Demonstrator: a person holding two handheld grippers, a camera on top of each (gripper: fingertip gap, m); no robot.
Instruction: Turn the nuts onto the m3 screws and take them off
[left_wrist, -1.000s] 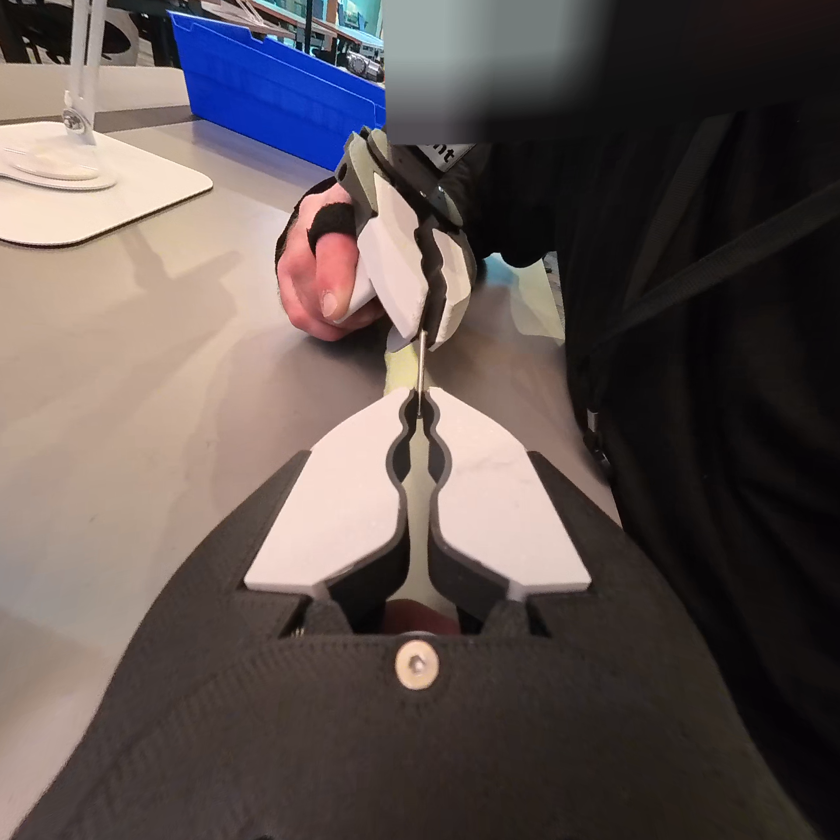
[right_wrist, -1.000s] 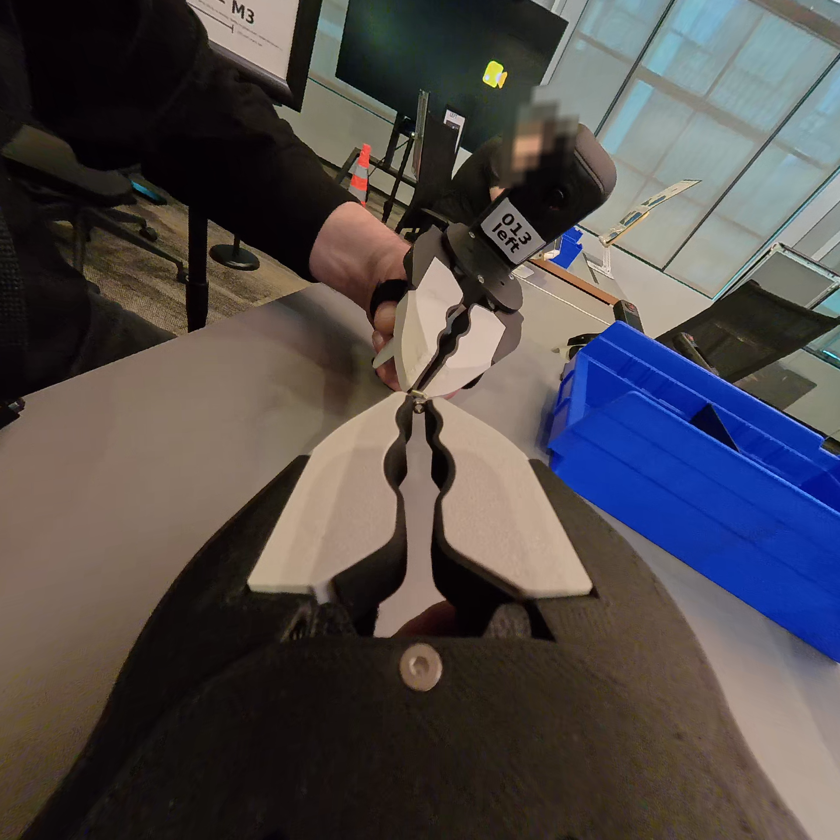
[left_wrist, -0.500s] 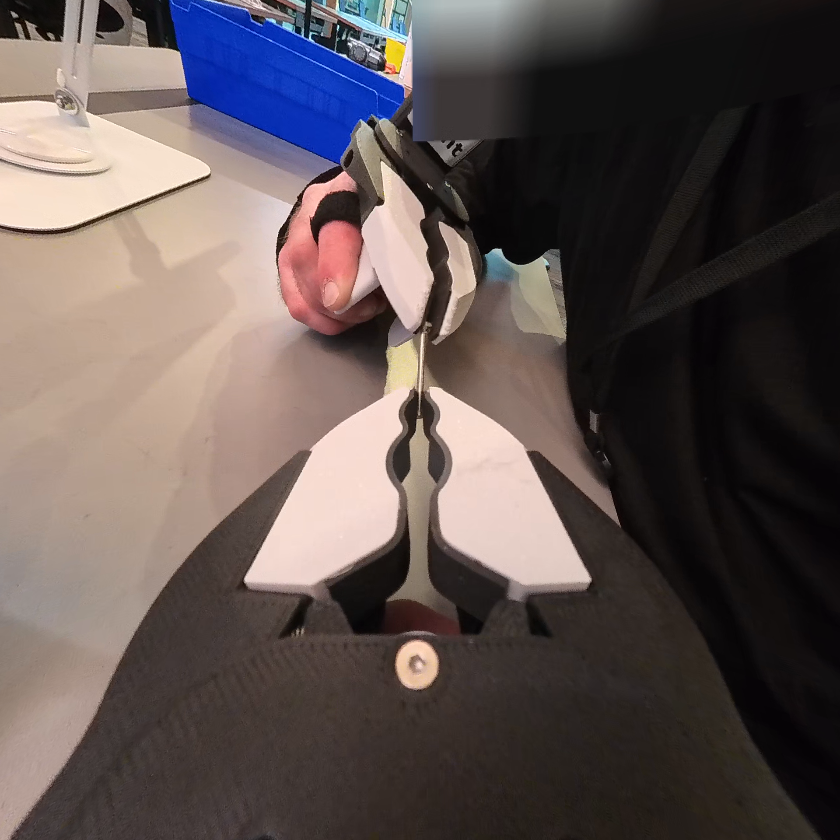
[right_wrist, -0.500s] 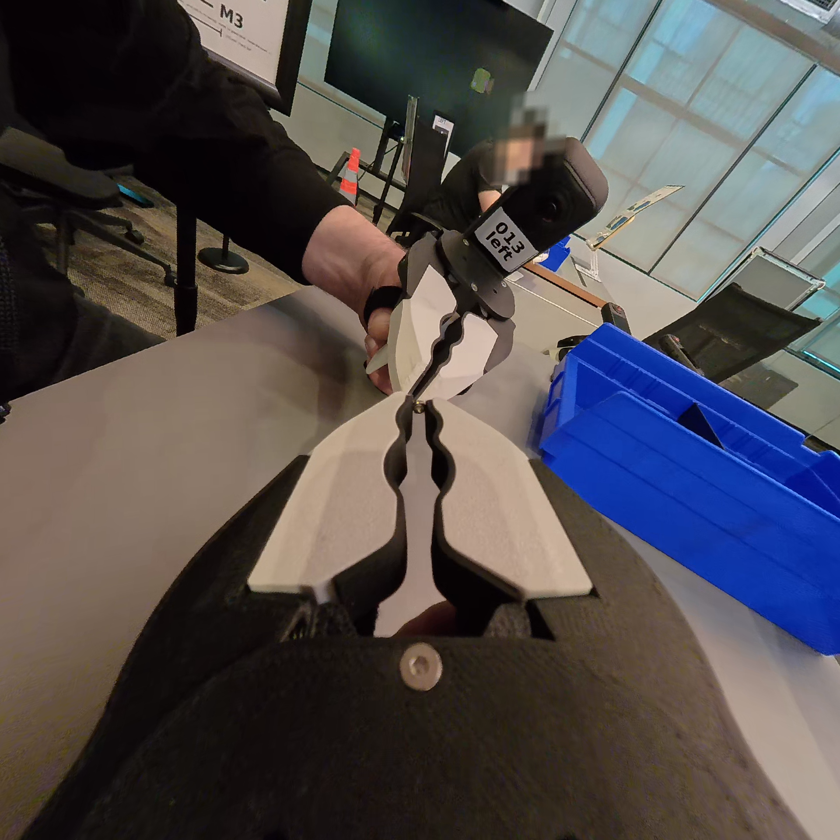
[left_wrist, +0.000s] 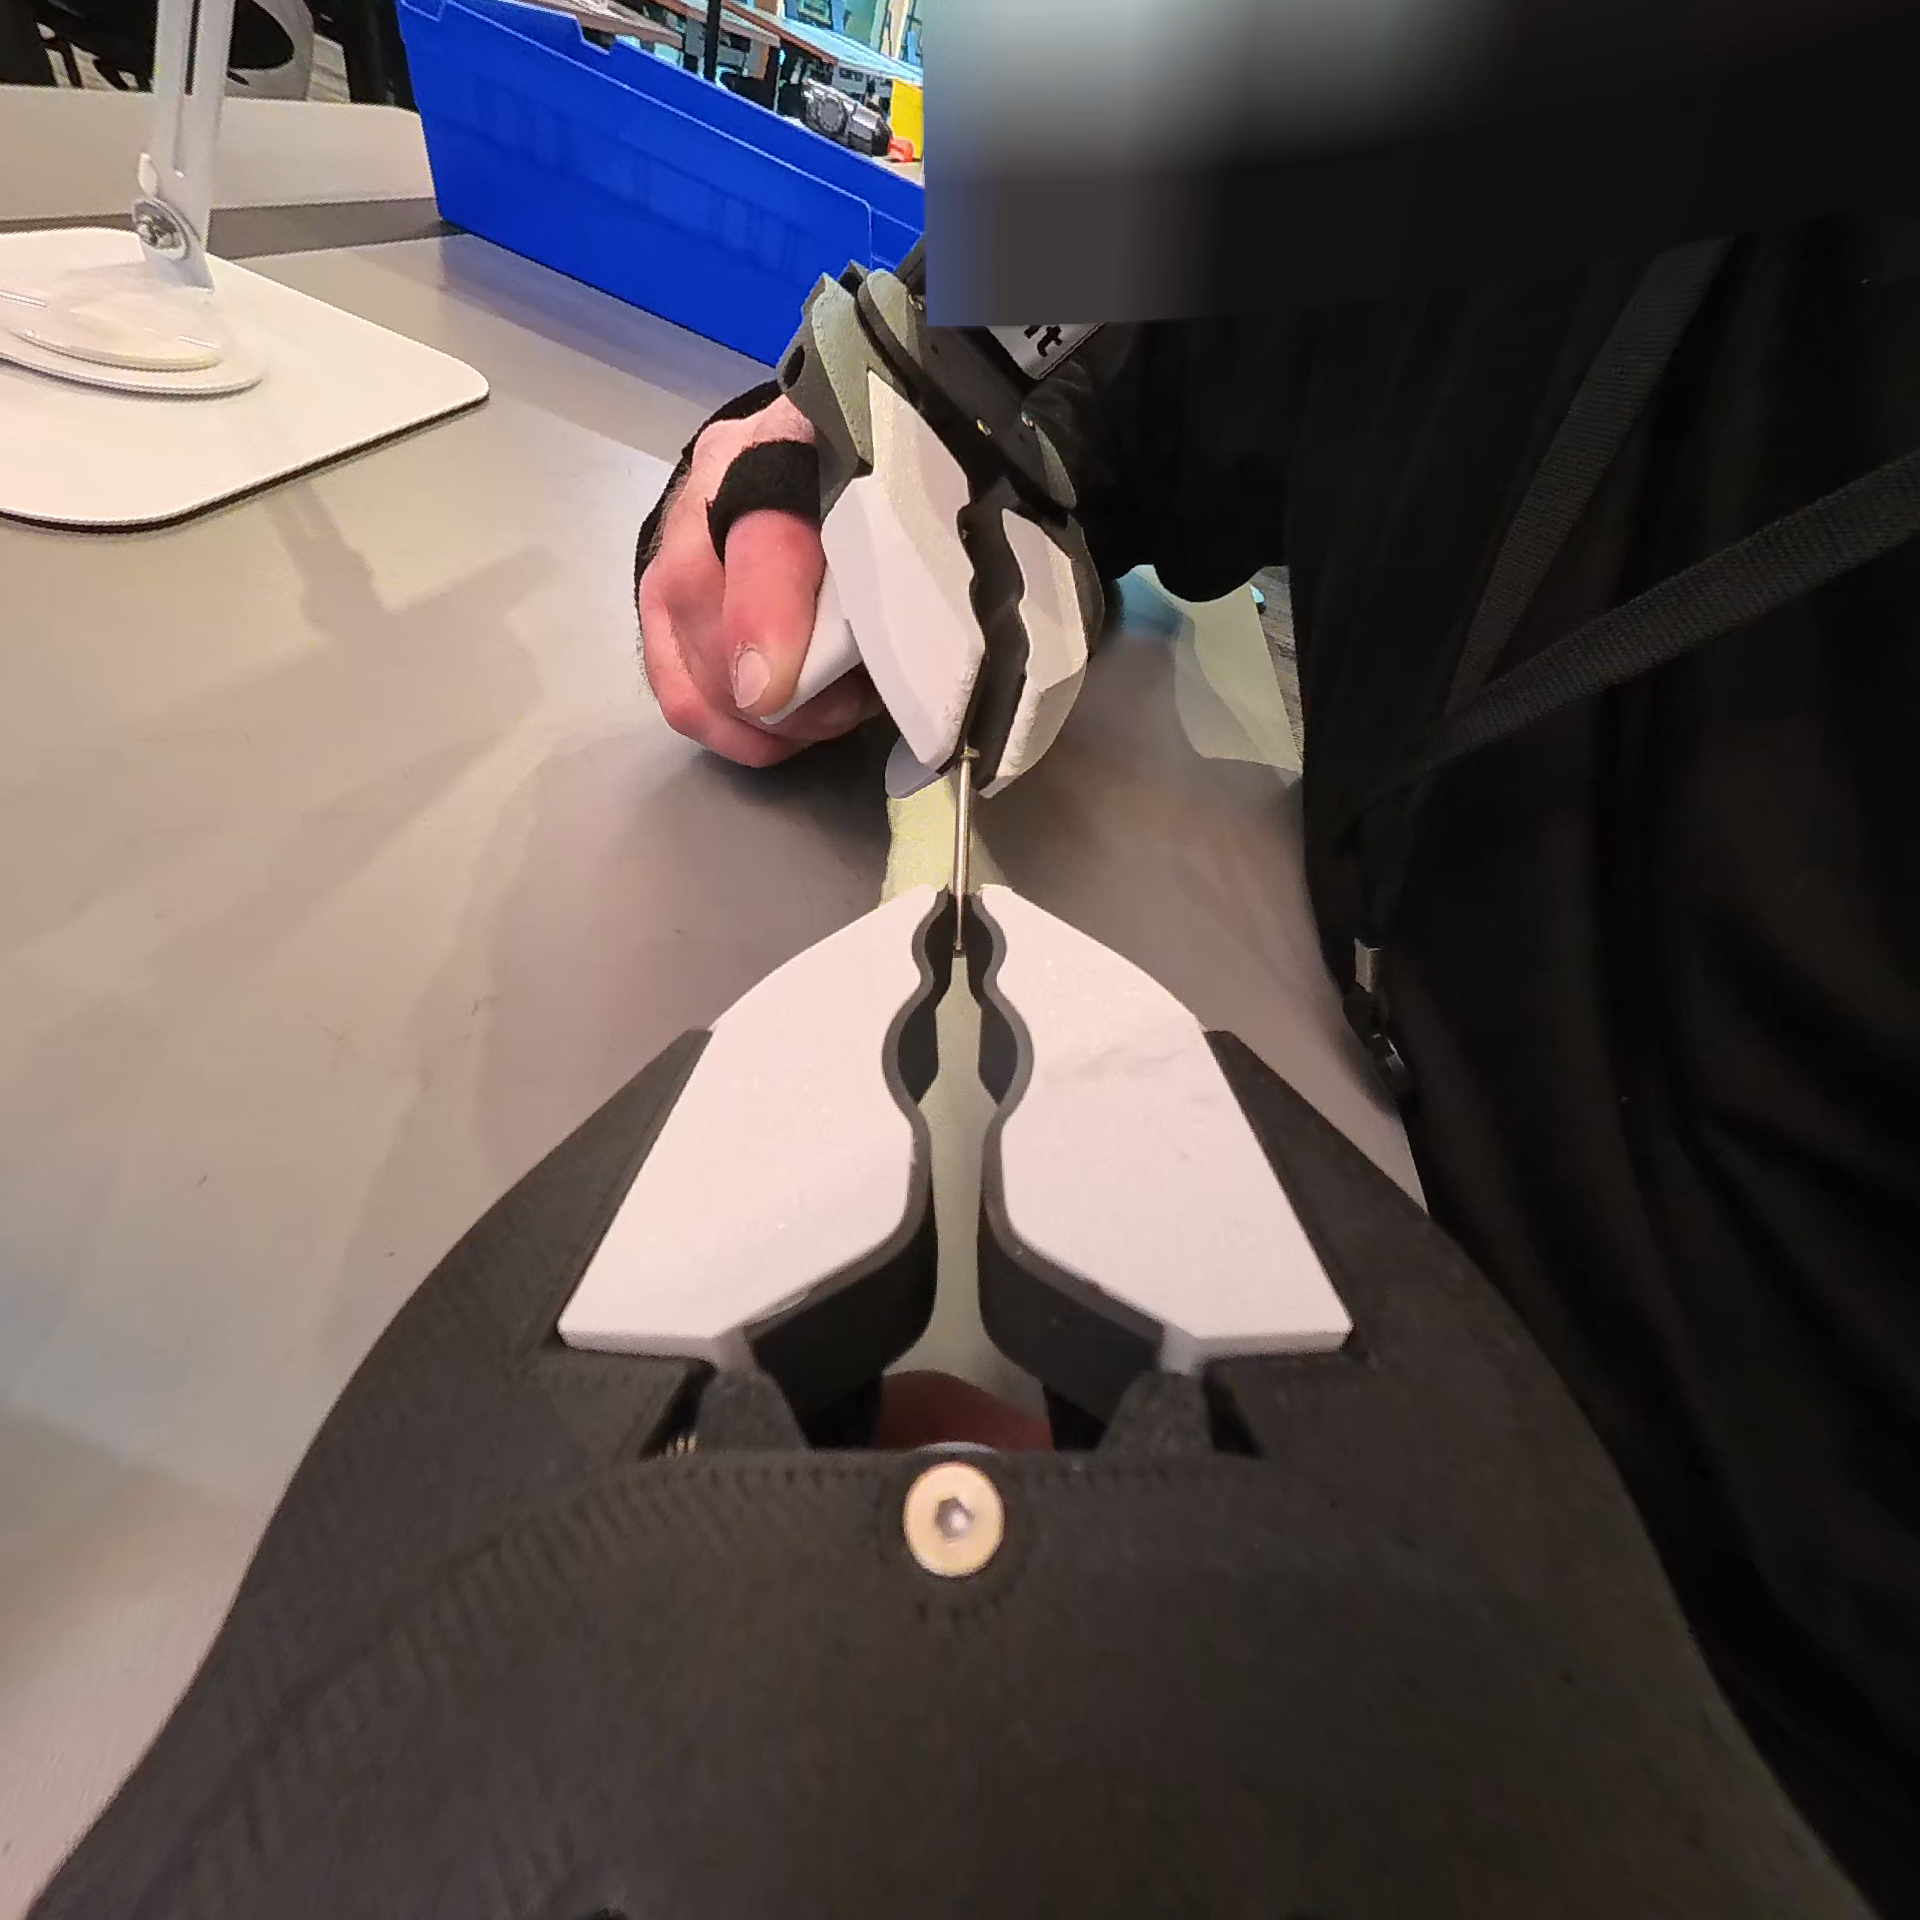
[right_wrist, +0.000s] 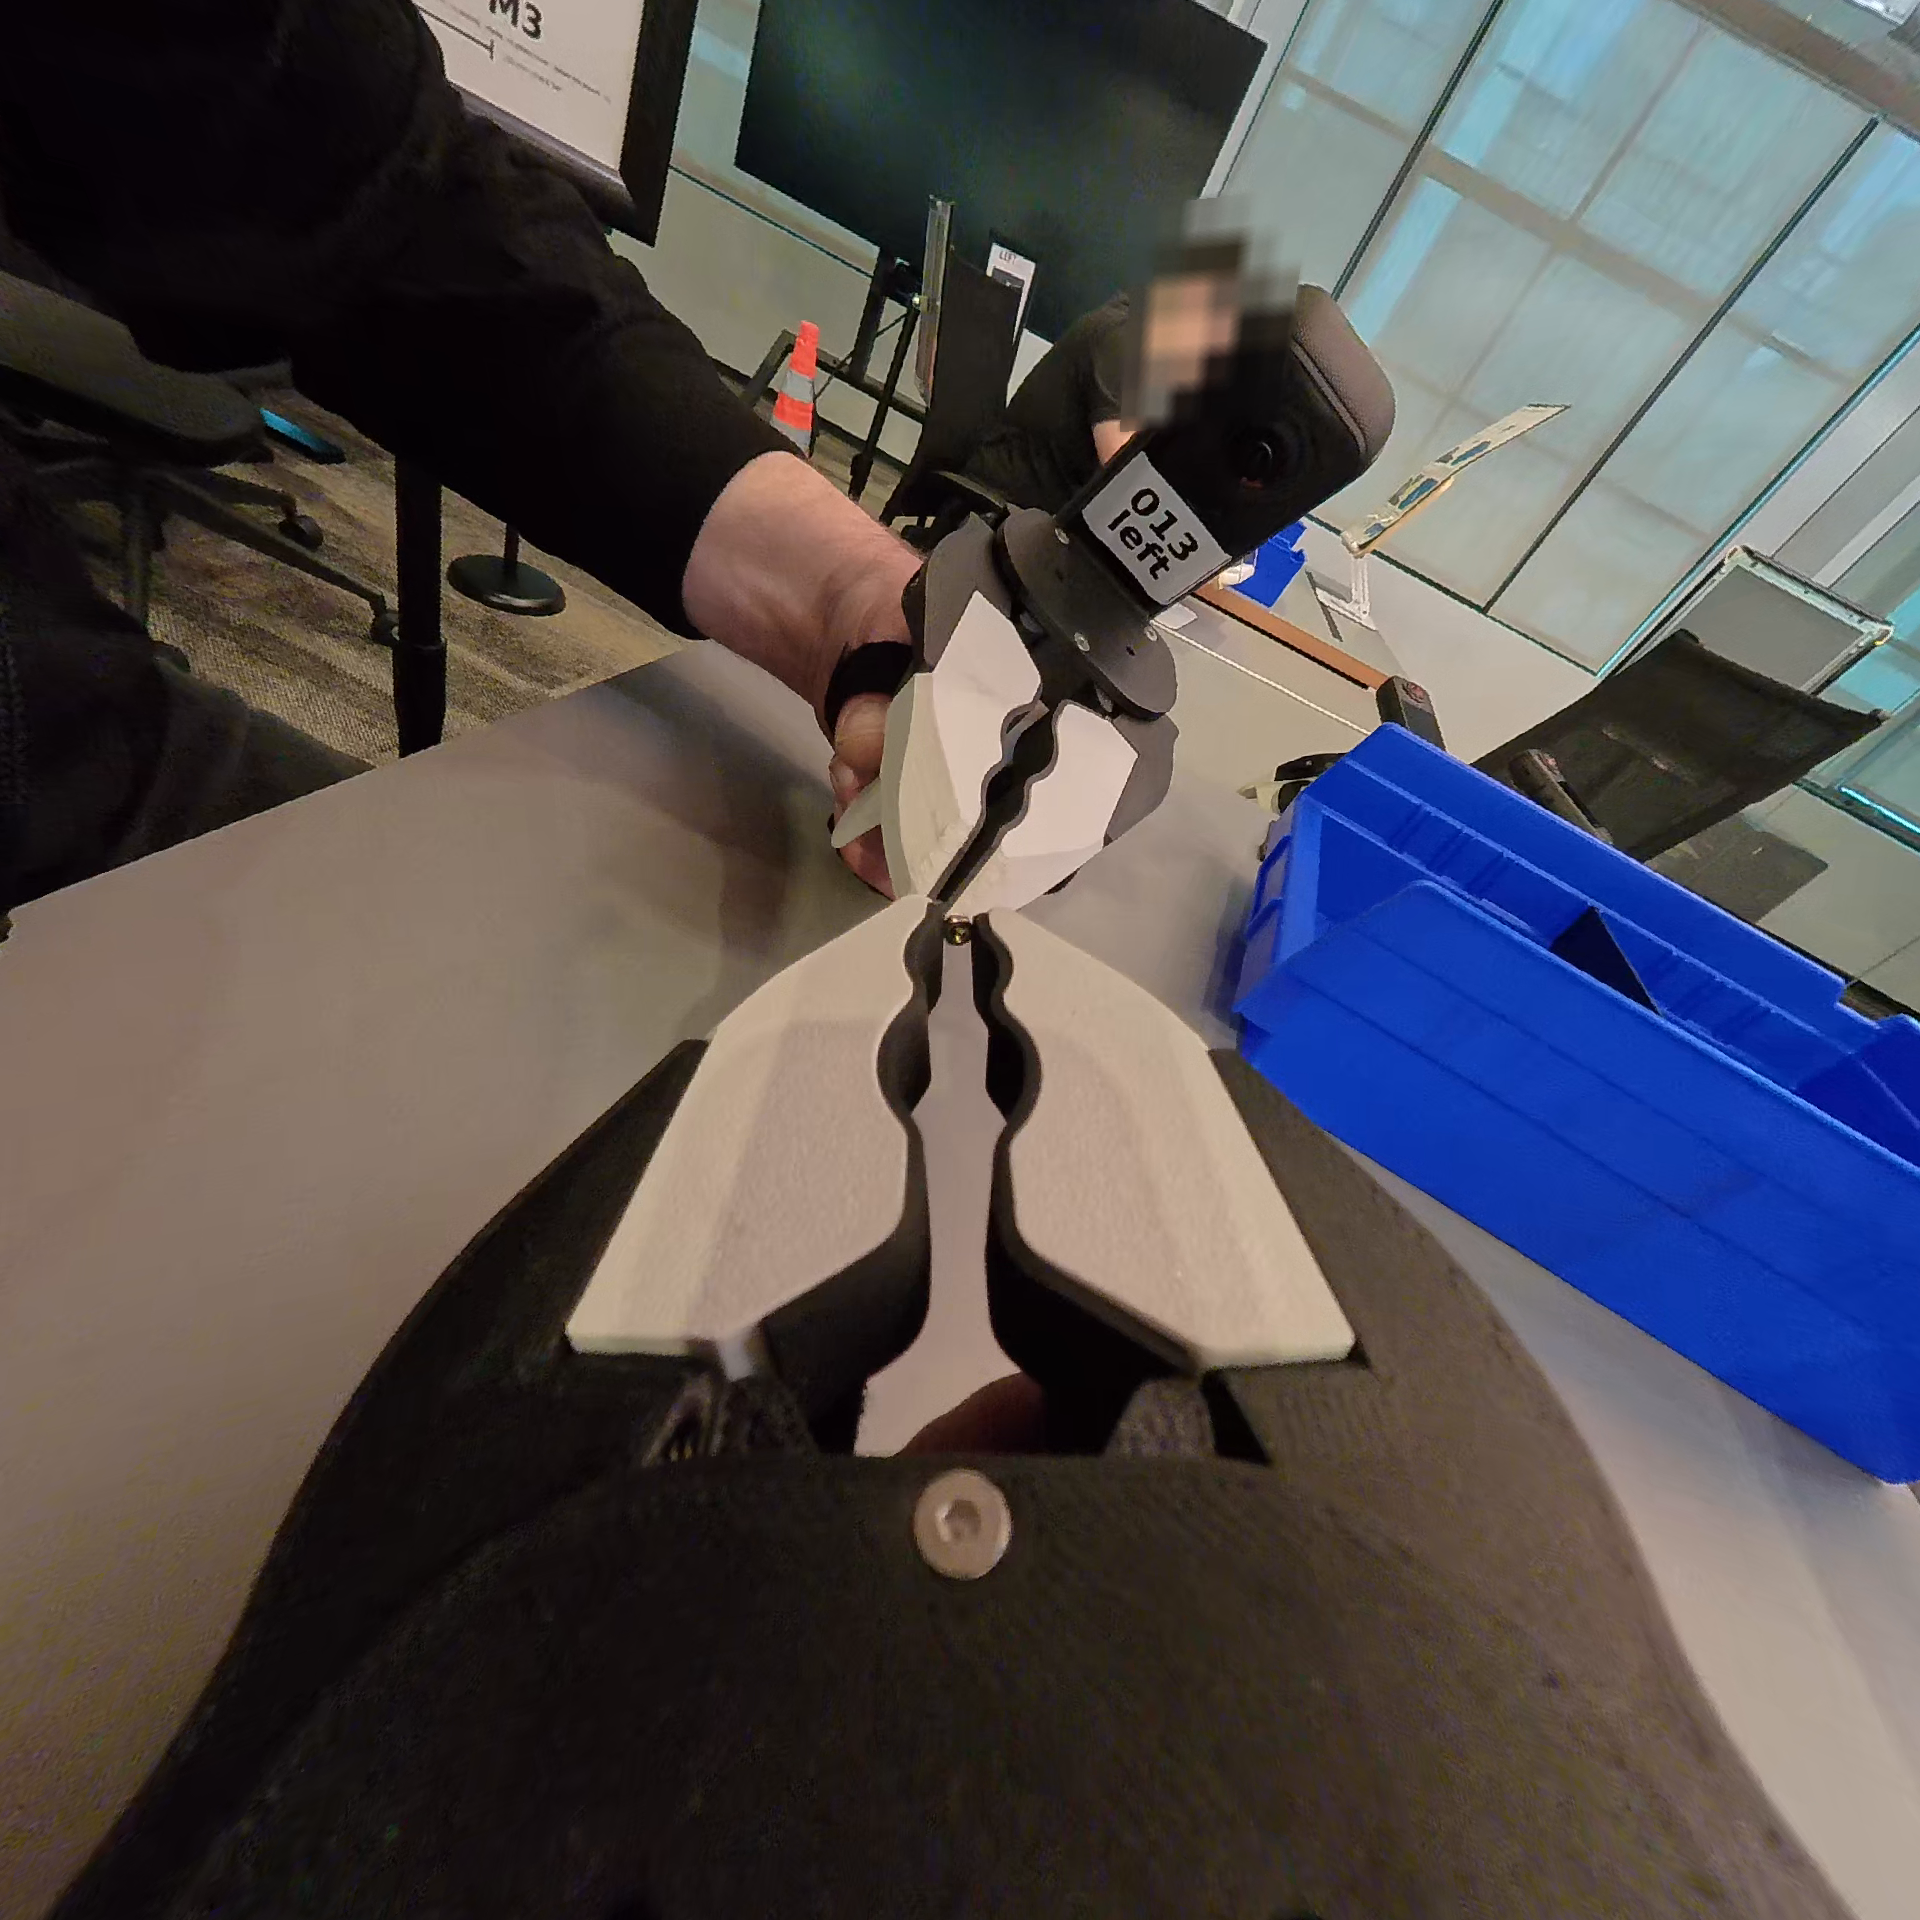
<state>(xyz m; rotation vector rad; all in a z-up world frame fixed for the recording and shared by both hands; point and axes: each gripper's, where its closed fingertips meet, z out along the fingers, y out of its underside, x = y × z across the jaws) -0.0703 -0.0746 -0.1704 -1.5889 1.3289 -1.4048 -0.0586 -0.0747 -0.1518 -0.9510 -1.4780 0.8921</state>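
Now, at the left of the left wrist view, a white stand base (left_wrist: 208, 416) is sitting on the grey tabletop (left_wrist: 312, 883), with a blue bin (left_wrist: 644, 177) behind it. At centre, the left gripper (left_wrist: 961, 914) is pinching its fingers (left_wrist: 831, 1122) nearly closed on the near end of a thin m3 screw (left_wrist: 966, 842). The screw is running up the frame into the right gripper (left_wrist: 971, 753), whose fingers are closing on its far end, with a bare hand (left_wrist: 727, 623) gripping the handle just left of it.

In the right wrist view, the right gripper (right_wrist: 954, 928) at centre is holding a small nut (right_wrist: 957, 932) between its nearly closed tips. Directly above, the left gripper (right_wrist: 961, 883) is pointing down at the nut, fingers pressed together. At right, the blue bin (right_wrist: 1558, 1091) is resting on the tabletop (right_wrist: 312, 1039).
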